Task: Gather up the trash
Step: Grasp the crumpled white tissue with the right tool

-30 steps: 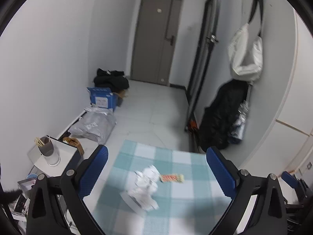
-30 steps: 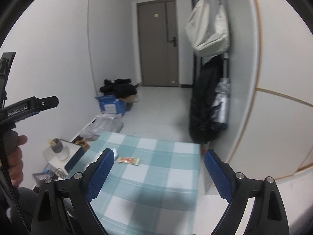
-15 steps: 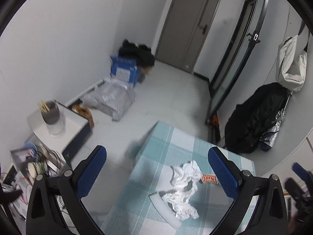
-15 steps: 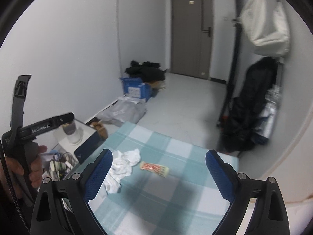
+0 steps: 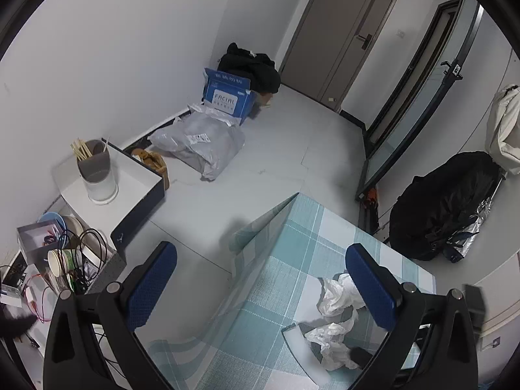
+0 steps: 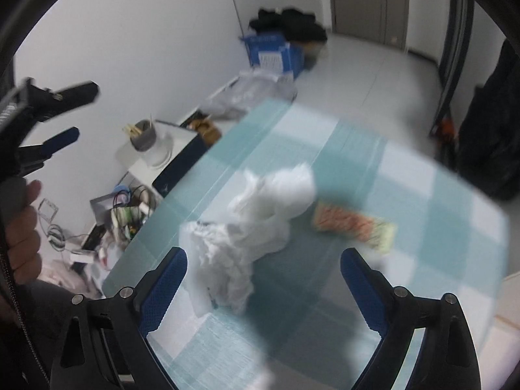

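Both grippers are held wide open, nothing gripped. Right gripper point(image 6: 263, 279) is hung over crumpled white tissue point(image 6: 260, 214), which is seen near the table's point(image 6: 438, 227) left edge; snack wrapper point(image 6: 354, 224) is just beside it. Left gripper point(image 5: 260, 279) is positioned off the table's far-left corner, over bare floor point(image 5: 292, 149).

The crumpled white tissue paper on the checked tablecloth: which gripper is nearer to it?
Right. The right gripper frames the crumpled white tissue paper, just short of it; the left gripper points mostly past the table's corner.
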`<move>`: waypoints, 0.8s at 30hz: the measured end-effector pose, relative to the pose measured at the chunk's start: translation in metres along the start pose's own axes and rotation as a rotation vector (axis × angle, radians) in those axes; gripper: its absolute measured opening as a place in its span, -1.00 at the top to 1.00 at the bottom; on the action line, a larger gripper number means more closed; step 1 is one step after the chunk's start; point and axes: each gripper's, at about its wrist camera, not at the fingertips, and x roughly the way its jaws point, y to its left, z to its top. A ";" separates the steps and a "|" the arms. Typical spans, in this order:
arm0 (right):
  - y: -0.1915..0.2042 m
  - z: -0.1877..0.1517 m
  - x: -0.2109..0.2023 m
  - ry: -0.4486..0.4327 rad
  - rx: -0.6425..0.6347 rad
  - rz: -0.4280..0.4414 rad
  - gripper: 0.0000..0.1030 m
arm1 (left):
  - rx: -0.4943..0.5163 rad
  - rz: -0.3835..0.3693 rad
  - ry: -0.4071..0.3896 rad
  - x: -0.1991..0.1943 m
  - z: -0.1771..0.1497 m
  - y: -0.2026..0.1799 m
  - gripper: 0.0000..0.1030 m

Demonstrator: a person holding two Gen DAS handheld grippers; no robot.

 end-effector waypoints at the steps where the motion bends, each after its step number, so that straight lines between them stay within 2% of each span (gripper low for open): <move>1: 0.000 0.000 0.006 0.008 0.021 0.010 -0.85 | -0.002 0.001 0.001 0.000 0.000 0.002 -0.98; 4: 0.001 -0.001 0.022 0.012 0.070 0.008 -0.83 | -0.013 -0.009 0.011 0.001 0.002 0.006 -0.98; 6: 0.008 -0.001 0.026 0.000 0.049 -0.002 -0.76 | -0.020 -0.017 0.019 0.002 0.002 0.008 -0.98; 10: 0.022 -0.002 0.037 0.024 -0.034 -0.039 -0.30 | -0.034 -0.022 0.030 0.004 0.003 0.013 -0.98; 12: 0.027 -0.004 0.041 0.028 -0.061 -0.049 -0.21 | -0.041 -0.016 0.037 0.005 0.002 0.016 -0.98; 14: 0.032 -0.005 0.042 0.030 -0.094 -0.059 -0.02 | -0.044 -0.009 0.044 0.006 0.002 0.018 -0.98; 15: 0.033 -0.005 0.042 0.034 -0.104 -0.066 0.10 | -0.048 -0.011 0.045 0.006 0.002 0.019 -0.98; 17: 0.031 -0.005 0.040 0.042 -0.099 -0.055 0.53 | -0.049 -0.010 0.042 0.006 0.002 0.021 -0.98; 19: 0.027 -0.006 0.039 0.058 -0.083 -0.046 0.75 | -0.051 -0.004 0.036 0.005 0.003 0.022 -0.98; 24: 0.015 -0.014 0.026 0.070 -0.067 -0.051 0.85 | -0.055 -0.006 0.039 0.007 0.002 0.023 -0.98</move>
